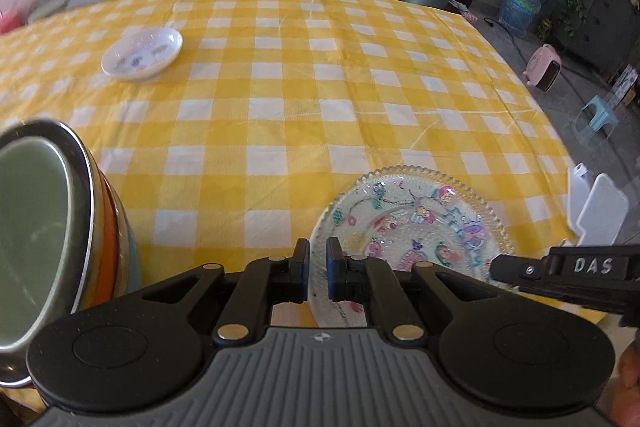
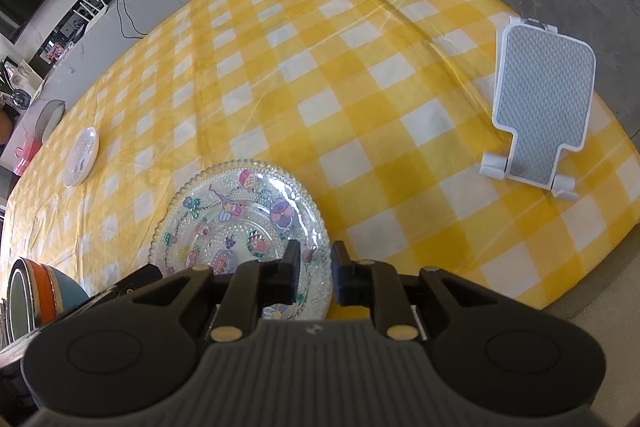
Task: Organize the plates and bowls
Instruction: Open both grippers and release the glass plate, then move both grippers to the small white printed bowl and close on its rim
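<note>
Gripping: left claw [image 1: 318, 269] is clenched on the near-left rim of the glass plate [image 1: 416, 223], its blue pads pressed to either face of the edge.
Right claw: the right claw [image 2: 316, 277] straddles the plate's near-right rim with a gap showing between its fingers [image 2: 290, 273] and the glass; the jaws stand parted and do not press on the rim.
Glass plate: clear, round, with a beaded edge and cartoon prints; it has no long axis; its face points up, and in the left wrist view its near edge looks raised off the yellow checked cloth [image 1: 280, 107] on the bench, though I cannot tell by how much.
Bowl stack: nested bowls [image 1: 60, 227], pale green inside, orange and teal outside, stand just left of the glass plate, tipped so the mouth shows.
Small dish: a white printed dish [image 1: 142, 55] lies flat, well beyond the glass plate to its far left.
Phone stand: a white and grey stand [image 2: 542, 107] sits upright to the plate's right, well apart, near the bench edge.
</note>
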Tool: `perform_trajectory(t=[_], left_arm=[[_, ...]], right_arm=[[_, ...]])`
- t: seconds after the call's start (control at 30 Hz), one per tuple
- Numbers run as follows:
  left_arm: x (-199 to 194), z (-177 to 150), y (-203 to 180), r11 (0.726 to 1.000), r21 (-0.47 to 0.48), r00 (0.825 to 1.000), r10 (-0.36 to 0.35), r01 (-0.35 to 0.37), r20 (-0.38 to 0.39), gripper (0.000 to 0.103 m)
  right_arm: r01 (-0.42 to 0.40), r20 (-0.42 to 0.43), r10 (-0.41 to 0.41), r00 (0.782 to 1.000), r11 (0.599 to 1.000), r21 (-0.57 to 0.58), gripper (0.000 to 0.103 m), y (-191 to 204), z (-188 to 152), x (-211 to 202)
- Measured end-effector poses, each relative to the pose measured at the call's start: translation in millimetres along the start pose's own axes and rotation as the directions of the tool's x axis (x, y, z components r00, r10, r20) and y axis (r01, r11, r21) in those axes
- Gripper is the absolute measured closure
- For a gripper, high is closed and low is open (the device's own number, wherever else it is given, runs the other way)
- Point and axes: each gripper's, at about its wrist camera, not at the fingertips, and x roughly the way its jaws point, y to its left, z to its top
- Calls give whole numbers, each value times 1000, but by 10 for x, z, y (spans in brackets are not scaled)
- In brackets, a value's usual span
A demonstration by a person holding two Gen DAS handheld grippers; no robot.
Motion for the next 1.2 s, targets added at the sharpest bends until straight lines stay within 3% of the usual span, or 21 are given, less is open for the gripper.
perform_trajectory(t=[0.13, 0.33, 0.5, 0.6, 0.87, 1.03, 1.2], left_arm=[[-32, -4, -52, 999, 39, 999, 35, -36, 31, 92], [-50, -13, -110, 993, 86, 996, 78, -82, 51, 78], [-185, 70, -76, 998, 48, 998, 40, -43, 57, 57], [-312, 165, -61, 999, 43, 998, 2, -5, 63, 51], [-565, 480, 181, 996, 1, 996, -88, 88, 10, 47], [-676, 662, 373, 997, 10, 997, -71, 71, 39, 46], [-707, 869, 585, 999, 39, 998, -11, 8, 67, 46]], right_arm=[[-20, 10, 20, 1000, 1000, 14, 78, -24, 5, -17], [-45, 30, 44, 999, 999, 30, 65, -48, 12, -43], [-66, 53, 64, 997, 997, 47, 56, -69, 18, -74], [-98, 94, 93, 991, 994, 55, 56, -90, 18, -130], [-156, 230, 142, 963, 987, 42, 55, -29, 39, -281], [-212, 263, 197, 944, 977, 29, 55, 92, 84, -277], [-248, 256, 238, 937, 969, 7, 55, 286, 171, -200]])
